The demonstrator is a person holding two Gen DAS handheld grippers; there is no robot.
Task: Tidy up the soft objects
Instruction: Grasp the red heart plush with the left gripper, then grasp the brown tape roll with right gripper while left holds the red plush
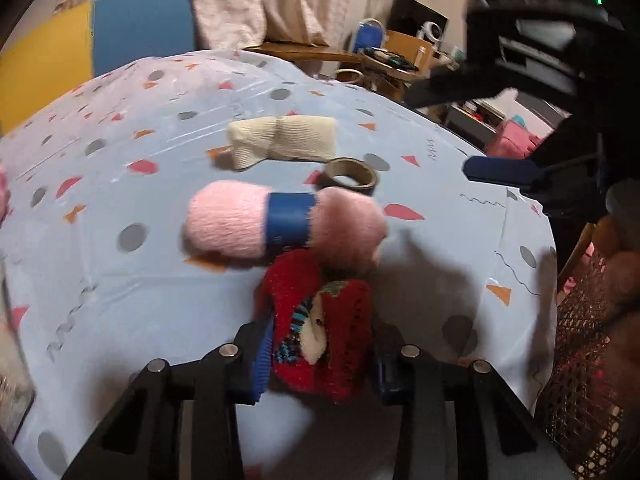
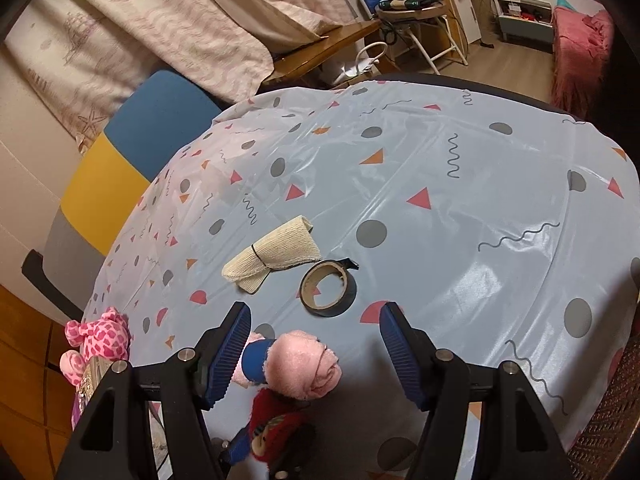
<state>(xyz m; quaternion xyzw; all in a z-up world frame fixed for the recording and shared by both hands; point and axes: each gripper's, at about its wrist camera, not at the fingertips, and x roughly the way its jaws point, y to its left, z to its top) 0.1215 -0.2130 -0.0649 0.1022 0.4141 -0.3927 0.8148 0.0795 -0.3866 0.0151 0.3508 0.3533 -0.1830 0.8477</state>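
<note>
My left gripper (image 1: 320, 344) is shut on a red fuzzy sock bundle (image 1: 320, 320), held just above the table; the bundle also shows in the right wrist view (image 2: 276, 428). A pink fuzzy roll with a blue band (image 1: 280, 220) lies just beyond it, also seen in the right wrist view (image 2: 296, 364). A cream knit roll tied in the middle (image 1: 280, 142) lies further back, also in the right wrist view (image 2: 272, 258). My right gripper (image 2: 316, 344) is open and empty, above the pink roll.
A roll of dark tape (image 2: 328, 288) lies on the patterned tablecloth (image 2: 460, 208) beside the cream roll. A pink spotted plush toy (image 2: 100, 340) sits at the table's left edge. A blue and yellow chair (image 2: 132, 152) stands behind. A wicker chair (image 1: 584, 352) is at right.
</note>
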